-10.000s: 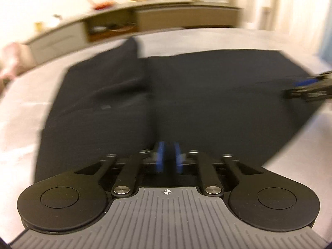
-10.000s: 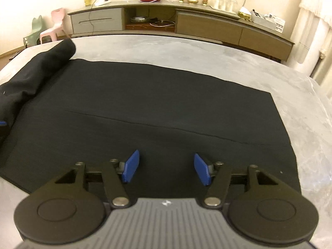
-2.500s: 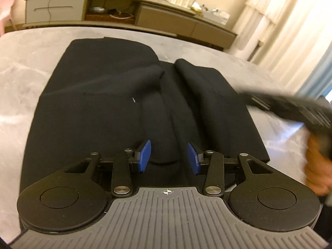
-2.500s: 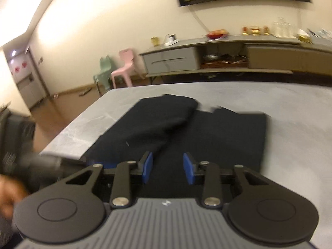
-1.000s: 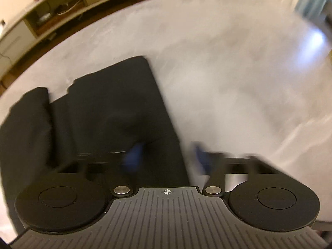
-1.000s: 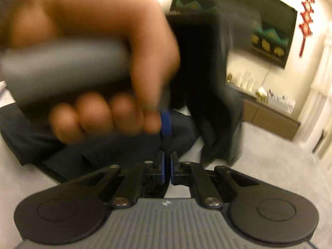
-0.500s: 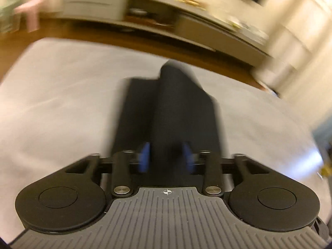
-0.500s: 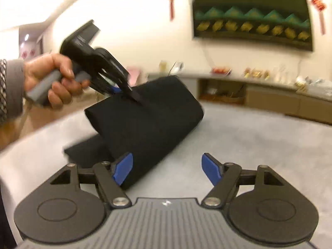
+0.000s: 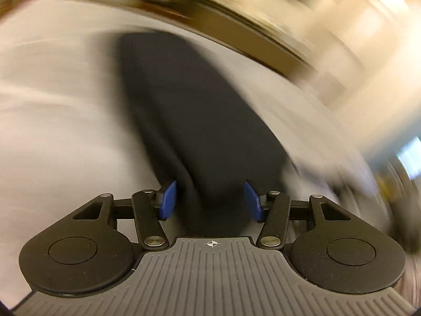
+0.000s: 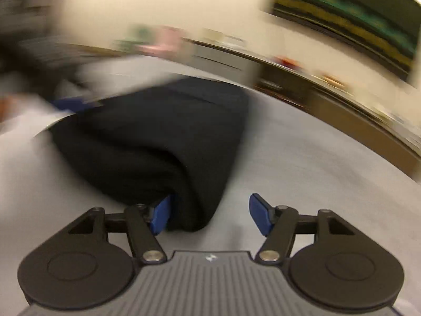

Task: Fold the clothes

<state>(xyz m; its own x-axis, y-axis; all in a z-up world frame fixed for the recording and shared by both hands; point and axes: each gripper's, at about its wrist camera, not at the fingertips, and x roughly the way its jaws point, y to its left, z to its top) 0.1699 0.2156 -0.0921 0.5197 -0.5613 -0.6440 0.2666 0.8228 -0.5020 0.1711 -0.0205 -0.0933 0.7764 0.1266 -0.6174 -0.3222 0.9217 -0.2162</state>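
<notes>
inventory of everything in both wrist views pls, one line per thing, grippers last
black garment: 1, black, folded into a thick bundle, lying on the table in front of both grippers
table: 1, pale grey marbled top, under the garment
sideboard: 1, brown and grey, along the far wall; items on top too blurred to name
wall picture: 1, dark with green and yellow bands, upper right of the right wrist view
pink shape: 1, pink, by the far wall; too blurred to identify
left gripper: 1, black with blue pads, open, garment end between the fingers
right gripper: 1, black with blue pads, open, garment corner next to its left pad
</notes>
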